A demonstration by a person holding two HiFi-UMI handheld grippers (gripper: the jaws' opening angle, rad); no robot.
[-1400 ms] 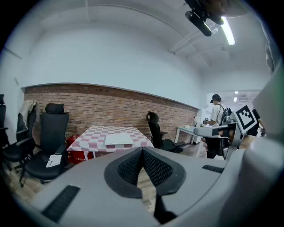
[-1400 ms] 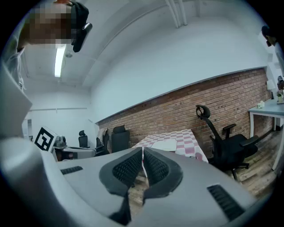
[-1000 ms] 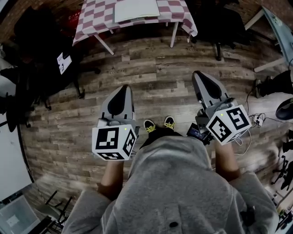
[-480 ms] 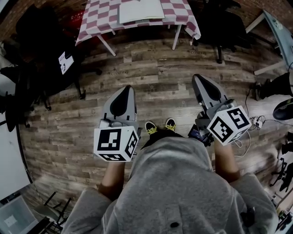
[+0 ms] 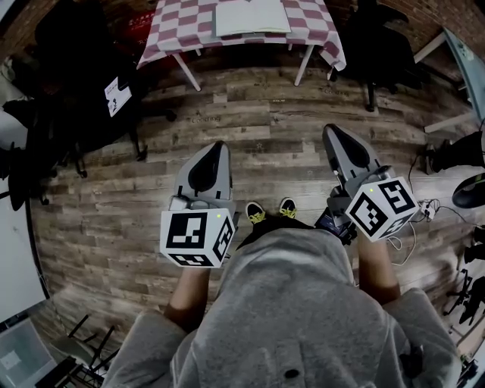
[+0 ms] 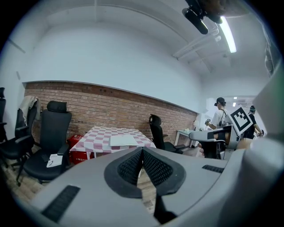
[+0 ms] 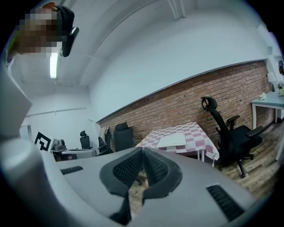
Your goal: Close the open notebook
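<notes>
The open notebook (image 5: 252, 17) lies white and flat on a table with a red-and-white checked cloth (image 5: 182, 30) at the far end of the room. It also shows in the left gripper view as the notebook (image 6: 123, 140) and in the right gripper view as the notebook (image 7: 172, 140). My left gripper (image 5: 211, 148) is held out over the wooden floor, well short of the table, with its jaws shut and empty (image 6: 142, 150). My right gripper (image 5: 333, 130) is level with it on the right, also shut on nothing (image 7: 143, 150).
Black office chairs (image 5: 68, 91) stand left of the table and another chair (image 5: 379, 38) to its right. A red crate (image 6: 77, 146) sits under the table. Cables (image 5: 424, 204) lie on the floor at the right. A person (image 6: 219, 115) stands far right by desks.
The table and notebook have slid lower and to the right in the head view, closer to me. Both grippers have advanced a little over the floor, still shut.
</notes>
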